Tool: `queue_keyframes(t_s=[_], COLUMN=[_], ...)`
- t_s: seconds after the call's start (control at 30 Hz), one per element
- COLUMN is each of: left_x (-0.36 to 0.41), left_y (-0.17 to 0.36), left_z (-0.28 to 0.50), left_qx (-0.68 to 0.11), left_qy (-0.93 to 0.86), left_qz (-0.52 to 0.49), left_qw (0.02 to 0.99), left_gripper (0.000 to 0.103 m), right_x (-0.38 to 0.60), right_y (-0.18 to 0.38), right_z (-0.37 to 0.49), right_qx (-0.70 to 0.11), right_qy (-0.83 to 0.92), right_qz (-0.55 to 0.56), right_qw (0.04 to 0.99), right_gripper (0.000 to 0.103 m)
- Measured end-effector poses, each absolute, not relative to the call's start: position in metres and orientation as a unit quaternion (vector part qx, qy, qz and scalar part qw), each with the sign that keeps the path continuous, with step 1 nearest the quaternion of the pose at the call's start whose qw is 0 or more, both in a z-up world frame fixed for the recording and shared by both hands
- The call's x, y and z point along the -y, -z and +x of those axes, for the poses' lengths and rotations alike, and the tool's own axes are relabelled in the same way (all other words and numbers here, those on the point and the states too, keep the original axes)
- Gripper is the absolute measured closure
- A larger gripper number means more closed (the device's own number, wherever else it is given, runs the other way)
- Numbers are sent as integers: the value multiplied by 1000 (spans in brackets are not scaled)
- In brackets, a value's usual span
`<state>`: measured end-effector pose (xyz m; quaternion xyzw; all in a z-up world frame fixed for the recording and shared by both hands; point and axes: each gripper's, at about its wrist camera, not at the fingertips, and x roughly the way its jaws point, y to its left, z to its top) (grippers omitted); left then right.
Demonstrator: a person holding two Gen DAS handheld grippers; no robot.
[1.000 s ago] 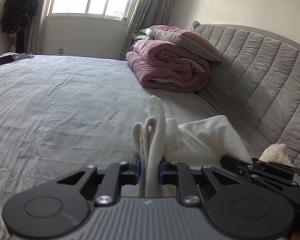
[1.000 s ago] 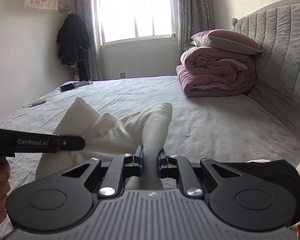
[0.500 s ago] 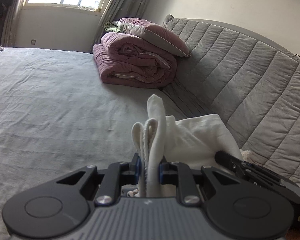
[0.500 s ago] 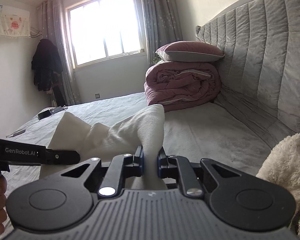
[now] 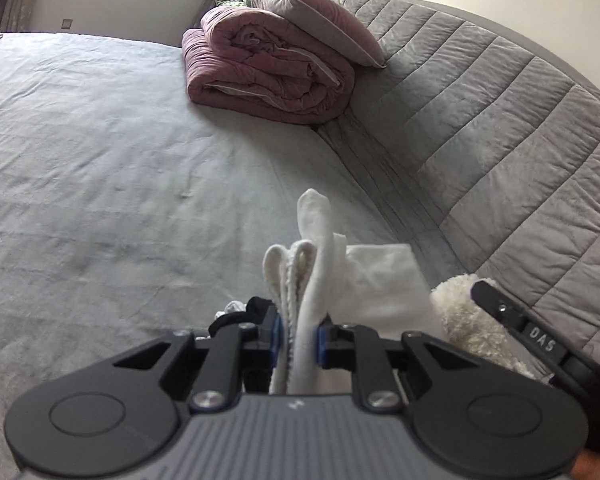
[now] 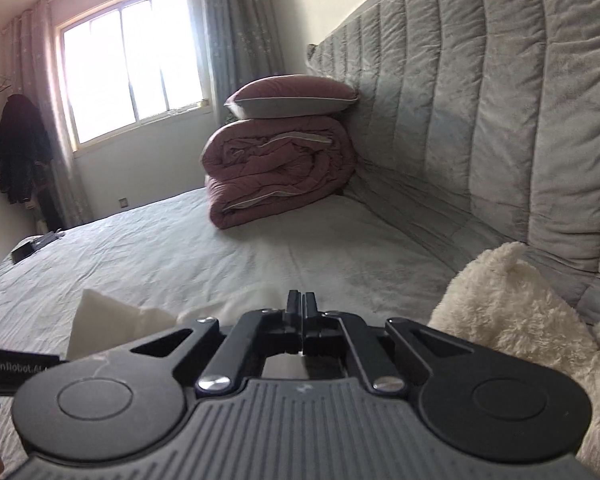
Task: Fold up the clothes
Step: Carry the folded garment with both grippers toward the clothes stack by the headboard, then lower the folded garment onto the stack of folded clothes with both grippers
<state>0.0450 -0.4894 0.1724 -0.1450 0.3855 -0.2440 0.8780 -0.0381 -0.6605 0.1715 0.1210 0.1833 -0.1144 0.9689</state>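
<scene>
Garment: I saw one white knit garment (image 5: 320,264), thick and soft, bunched into several upright layers with a ribbed edge showing, the rest spread flat on the grey bed (image 5: 100,160) near the quilted headboard (image 5: 480,120).
Left gripper: my left gripper (image 5: 299,334) pinched those folded layers between its blue pads.
Right gripper: my right gripper (image 6: 302,312) had its fingers pressed together with no cloth between them; the garment's white folds (image 6: 112,316) lay just beyond and to the left of it.
Against the headboard: one folded mauve duvet (image 6: 276,168) with one pillow (image 6: 292,96) on top.
Beside the garment, headboard side: one cream plush toy (image 6: 512,308).
Containers: I saw none.
Grippers counted: two.
</scene>
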Motion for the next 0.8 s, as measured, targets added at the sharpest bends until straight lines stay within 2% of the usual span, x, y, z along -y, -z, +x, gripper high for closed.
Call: queue_keyframes(t_s=[0.1, 0.17, 0.27, 0.33, 0.47, 0.7, 0.8], left_x=[487, 481, 474, 471, 470, 470, 471], left_y=[-151, -143, -136, -135, -134, -133, -133], left_z=[56, 60, 63, 63, 63, 67, 66], left_qx=[-407, -410, -413, -413, -412, -414, -412], left_qy=[232, 228, 230, 234, 239, 243, 245], left_qz=[-165, -178, -190, -194, -196, -197, -196], left_qw=[868, 865, 860, 859, 857, 855, 856], left_gripper=[86, 86, 86, 86, 86, 86, 86], right_x=[665, 670, 682, 686, 692, 685, 680], right_y=[-154, -143, -128, -125, -121, -104, -100], right_z=[-29, -31, -42, -47, -48, -31, -31], right_qx=[-201, -215, -218, -212, -195, -246, -255], right_qy=[129, 125, 83, 73, 14, 10, 7], right_qz=[135, 144, 201, 218, 258, 248, 230], right_qw=[962, 958, 951, 950, 946, 937, 939], right_gripper=[103, 92, 85, 73, 63, 63, 72])
